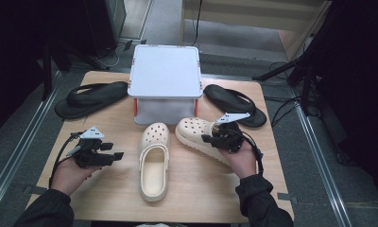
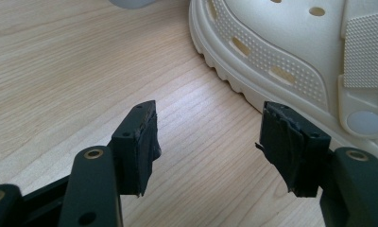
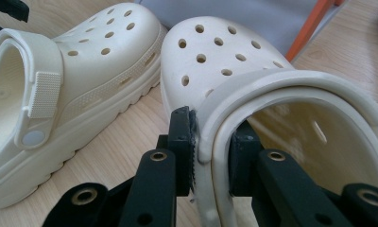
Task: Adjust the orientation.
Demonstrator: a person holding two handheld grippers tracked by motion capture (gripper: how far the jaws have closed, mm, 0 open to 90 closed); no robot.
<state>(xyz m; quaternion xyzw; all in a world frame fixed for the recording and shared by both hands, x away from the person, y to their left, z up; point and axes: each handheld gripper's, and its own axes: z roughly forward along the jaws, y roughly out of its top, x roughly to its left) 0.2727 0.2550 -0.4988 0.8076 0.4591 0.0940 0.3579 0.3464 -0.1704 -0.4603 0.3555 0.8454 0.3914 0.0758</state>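
**Right Clog Clamped at the Collar, Left Gripper Idle**

The right clog (image 1: 199,135) is located on the table (image 1: 196,198) just in front of the white box (image 1: 164,78), at roughly 1 o'clock from the table centre in the high view. Its long axis is set diagonally: the perforated toe is directed toward 10 o'clock, close to the box, and the heel opening is directed toward 4 o'clock, under the person's right hand (image 1: 244,158). In the right gripper view the toe (image 3: 215,52) is seen pointing away from the camera, with the heel strap folded forward over the collar.

The right gripper (image 3: 210,146) is pinched on this clog. One jaw is pressed against the outside of the collar and strap, and the other is placed inside the opening, so that the rim is clamped between them.

The left clog (image 1: 154,158) is positioned just beside the right clog, at its 8 o'clock. Its long axis is aligned almost along the 12-to-6 line, toe toward the box, heel toward the person. The two toes lie close together; contact between them cannot be determined.

The left gripper (image 1: 107,153) is held over bare wood at 9 o'clock from the left clog, apart from it. Its jaws are spread wide with nothing between them, as shown in the left gripper view.

A black sandal (image 1: 90,97) is placed at the box's 9 o'clock and another black sandal (image 1: 236,104) at its 3 o'clock.
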